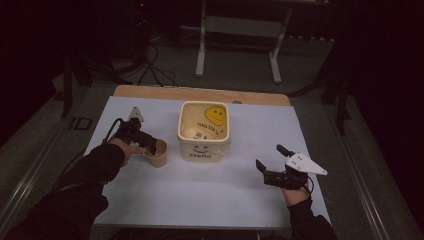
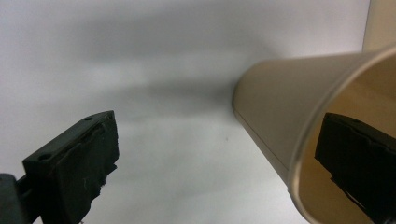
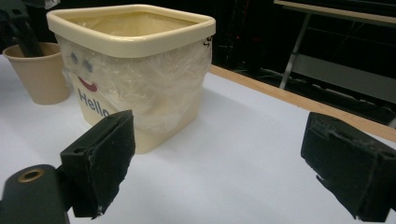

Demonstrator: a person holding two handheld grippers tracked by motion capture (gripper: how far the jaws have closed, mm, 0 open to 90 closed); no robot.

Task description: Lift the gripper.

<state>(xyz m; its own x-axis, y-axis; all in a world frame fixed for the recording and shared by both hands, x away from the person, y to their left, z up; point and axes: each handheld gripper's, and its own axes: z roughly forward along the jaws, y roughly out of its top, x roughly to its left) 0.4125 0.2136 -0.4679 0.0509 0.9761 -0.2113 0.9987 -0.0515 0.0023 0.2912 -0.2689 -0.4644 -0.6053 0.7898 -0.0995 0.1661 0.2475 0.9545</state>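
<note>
Fingers on the left gripper are spread wide over the paper cup's rim, one inside and one outside, so they look set up to pinch the wall and lift it. That cup sits on the white table, just left of the cream bin, probably where it's headed. Right gripper hangs open too, holding nothing, well off to the bin's right and out of the way.
</note>
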